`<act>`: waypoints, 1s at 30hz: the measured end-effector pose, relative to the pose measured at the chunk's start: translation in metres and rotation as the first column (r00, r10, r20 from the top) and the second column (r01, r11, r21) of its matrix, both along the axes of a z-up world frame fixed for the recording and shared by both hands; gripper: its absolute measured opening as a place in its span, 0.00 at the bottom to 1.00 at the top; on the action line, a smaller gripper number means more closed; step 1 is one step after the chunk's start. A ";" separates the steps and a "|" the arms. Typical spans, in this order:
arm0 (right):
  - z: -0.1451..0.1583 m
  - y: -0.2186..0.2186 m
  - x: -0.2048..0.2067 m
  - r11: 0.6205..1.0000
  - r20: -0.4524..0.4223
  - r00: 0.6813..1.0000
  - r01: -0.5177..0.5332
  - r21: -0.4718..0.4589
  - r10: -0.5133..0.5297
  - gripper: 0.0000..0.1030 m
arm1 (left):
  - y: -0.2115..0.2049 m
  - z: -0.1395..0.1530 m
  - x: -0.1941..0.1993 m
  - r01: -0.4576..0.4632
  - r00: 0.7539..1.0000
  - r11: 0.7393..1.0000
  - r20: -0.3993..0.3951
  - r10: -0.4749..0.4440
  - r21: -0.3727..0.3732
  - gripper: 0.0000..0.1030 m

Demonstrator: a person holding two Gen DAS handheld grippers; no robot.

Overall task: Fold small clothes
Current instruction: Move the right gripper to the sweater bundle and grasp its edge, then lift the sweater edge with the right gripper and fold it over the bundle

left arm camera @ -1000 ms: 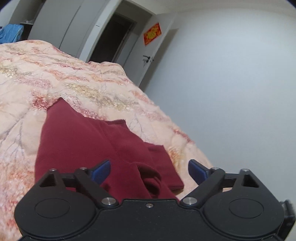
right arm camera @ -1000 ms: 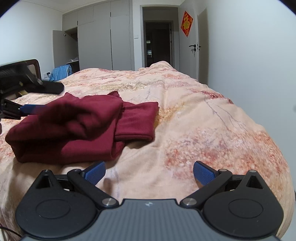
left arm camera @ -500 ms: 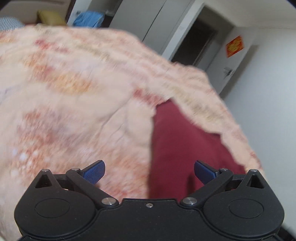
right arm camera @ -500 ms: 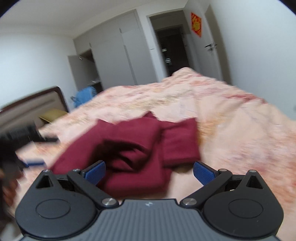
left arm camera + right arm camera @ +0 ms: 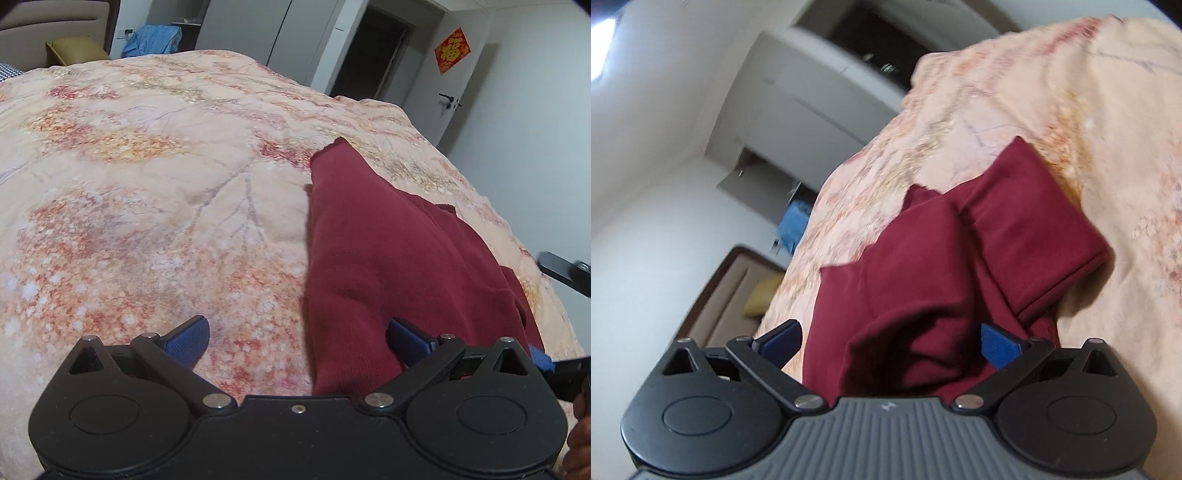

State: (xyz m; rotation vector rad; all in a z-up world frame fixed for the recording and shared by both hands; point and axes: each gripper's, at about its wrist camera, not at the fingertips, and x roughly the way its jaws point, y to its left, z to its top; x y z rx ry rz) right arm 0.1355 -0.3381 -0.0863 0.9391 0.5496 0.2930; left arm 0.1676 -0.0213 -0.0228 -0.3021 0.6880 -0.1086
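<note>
A dark red garment point(image 5: 388, 251) lies partly folded on the peach floral bedspread point(image 5: 147, 184). My left gripper point(image 5: 297, 338) is open just above the bed, its right fingertip point(image 5: 406, 339) at the garment's near left edge. In the right wrist view the garment point(image 5: 942, 258) shows a folded sleeve at the right and a bunched fold near the camera. My right gripper point(image 5: 890, 341) is open, rolled sideways, with its jaws on either side of that near fold. Part of the right gripper point(image 5: 565, 273) shows at the right edge of the left wrist view.
The bedspread's edge drops off at the right by a white wall point(image 5: 535, 110). A wardrobe, a dark doorway point(image 5: 369, 55) and a door with a red decoration stand beyond the bed. A headboard point(image 5: 720, 295) and a blue cloth point(image 5: 151, 38) are at the far end.
My left gripper has swung to the garment's left edge and come closer. My right gripper has rolled sideways and moved in over the garment's near fold. Both stayed open.
</note>
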 end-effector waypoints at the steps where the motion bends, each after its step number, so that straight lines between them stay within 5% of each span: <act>1: 0.000 -0.001 0.003 1.000 -0.010 1.000 0.016 0.001 -0.016 0.99 | 0.000 0.000 0.000 -0.001 1.000 1.000 -0.001 0.001 -0.001 0.99; 5: 0.001 0.009 0.009 0.993 -0.033 0.996 0.078 -0.085 -0.081 0.76 | 0.001 0.001 0.002 0.000 1.000 1.000 0.002 0.000 -0.009 0.99; 7: 0.001 0.014 0.013 0.984 -0.047 0.992 0.110 -0.142 -0.118 0.46 | 0.005 0.006 -0.002 -0.019 0.999 0.999 0.044 0.021 -0.042 0.96; 10: 0.004 0.014 0.015 0.979 -0.034 0.992 0.118 -0.166 -0.125 0.18 | 0.005 0.023 -0.012 -0.016 0.985 0.999 0.172 0.022 -0.036 0.96; 13: 0.018 0.008 0.015 0.970 0.062 0.993 0.110 -0.218 -0.099 0.15 | -0.002 0.038 -0.010 0.002 0.975 1.000 0.223 -0.001 -0.004 0.98; 18: 0.045 -0.015 0.001 0.927 0.194 0.973 0.184 -0.327 -0.125 0.14 | -0.017 0.031 0.007 0.026 0.994 0.999 0.107 -0.023 -0.024 0.98; 22: 0.030 -0.047 -0.001 0.917 0.145 0.967 0.247 -0.313 -0.211 0.14 | -0.027 0.010 0.013 0.048 0.999 0.997 0.025 -0.047 -0.054 0.99; 26: 0.003 -0.053 0.005 0.934 0.078 0.979 0.201 -0.297 -0.186 0.16 | -0.025 0.006 0.013 0.047 0.999 0.998 0.017 -0.046 -0.039 0.99; 29: 0.000 -0.052 -0.001 0.939 0.100 0.979 0.199 -0.281 -0.178 0.31 | -0.019 0.005 0.012 0.041 0.999 0.997 0.013 -0.041 -0.059 0.99; 30: 0.000 -0.052 -0.003 0.942 0.113 0.978 0.199 -0.270 -0.175 0.43 | -0.019 0.005 0.013 0.042 0.999 0.997 0.013 -0.041 -0.060 0.99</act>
